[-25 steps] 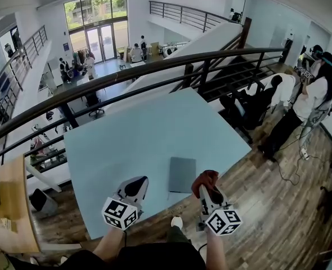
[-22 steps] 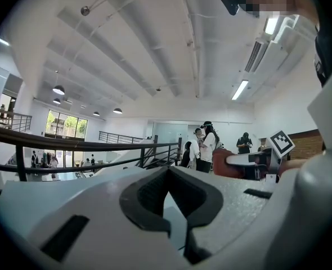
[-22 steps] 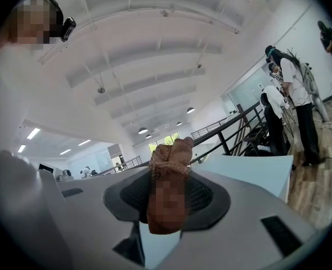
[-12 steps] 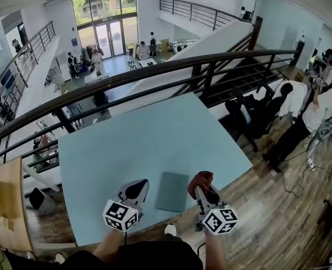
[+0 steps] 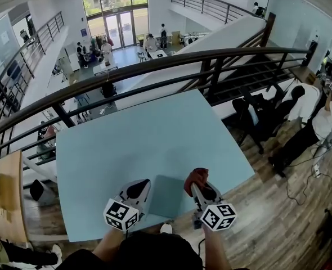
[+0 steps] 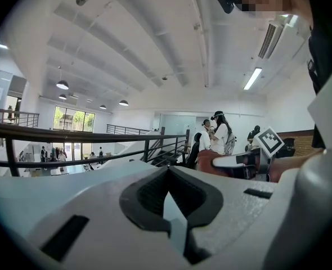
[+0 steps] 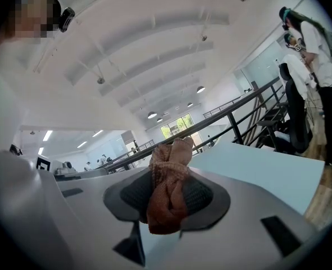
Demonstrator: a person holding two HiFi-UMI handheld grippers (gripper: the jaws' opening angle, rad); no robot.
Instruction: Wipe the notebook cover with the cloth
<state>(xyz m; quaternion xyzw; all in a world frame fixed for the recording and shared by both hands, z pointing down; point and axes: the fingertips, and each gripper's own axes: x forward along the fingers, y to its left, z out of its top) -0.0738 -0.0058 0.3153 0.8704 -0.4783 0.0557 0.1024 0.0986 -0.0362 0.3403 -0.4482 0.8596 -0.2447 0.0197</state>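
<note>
Pale blue and square, our table top [image 5: 155,134] sits on a mezzanine behind a dark metal railing [image 5: 155,66], seen from the head view. We see the flat grey-blue notebook [image 5: 166,198] lying closed near the table's near edge, between our two grippers. The left gripper [image 5: 138,188] hangs just beside the notebook's left side. The right gripper [image 5: 202,188] stands at its right side, with a bunched rust-red cloth [image 5: 195,176] sticking out of its tip by the notebook's far right corner. We cannot tell whether the cloth touches the cover.

From the left gripper view, we find the left gripper [image 6: 167,176] clenched, its dark pads meeting at the tips with only a thin sliver of table showing between them and nothing held. The cloth [image 6: 222,162] shows off to the right.

From the right gripper view, the right gripper [image 7: 169,167] pinches the cloth [image 7: 167,196] between its pads, and the fabric bulges out above and below them. The table [image 7: 256,173] spreads out beyond.
</note>
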